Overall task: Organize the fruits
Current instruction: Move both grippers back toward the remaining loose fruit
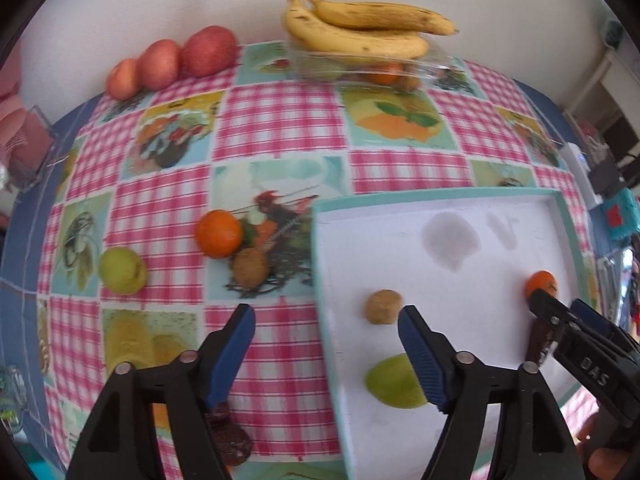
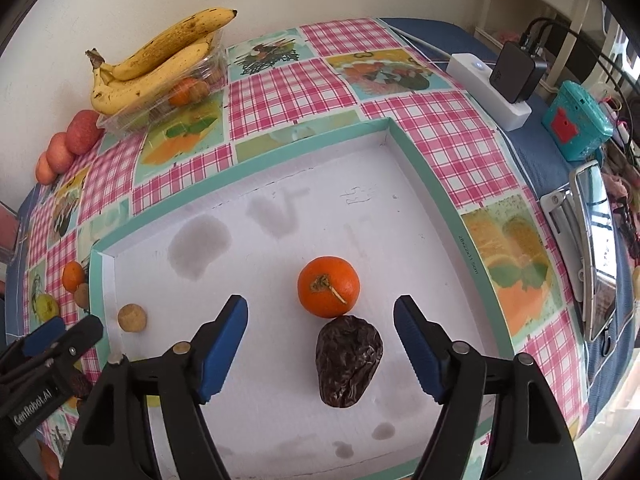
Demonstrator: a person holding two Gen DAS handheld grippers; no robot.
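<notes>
The right claw (image 2: 320, 350) hangs with its ribbed blue pads wide apart and nothing held, above a shallow white tray (image 2: 420, 168) with a teal rim. Between the pads lies a dark, wrinkled date (image 2: 348, 362), touching a smooth round tangerine (image 2: 328, 291) with a dry stem, just beyond it. The tray floor is matt white with grey damp-looking stains. The left claw (image 1: 326, 346) is also spread wide and empty, straddling the tray's left rim. Near its right pad sit a rough, tan little ball of fruit (image 1: 383, 306) and a glossy green fruit (image 1: 394, 381), both inside the tray. On the checked pink oilcloth of the desk (image 1: 280, 120), left of the tray, lie another tangerine (image 1: 218, 233), a fuzzy brown kiwi (image 1: 250, 267) touching it and a yellow-green fruit (image 1: 122, 270) a little apart. A second date (image 1: 232, 440) lies under the left pad. Along the far wall stand three red apples (image 1: 172, 62) in a row and spotted bananas (image 1: 360, 28) atop a clear plastic box (image 1: 432, 66). A white power strip (image 2: 490, 90) with a black charger lies on the right.
</notes>
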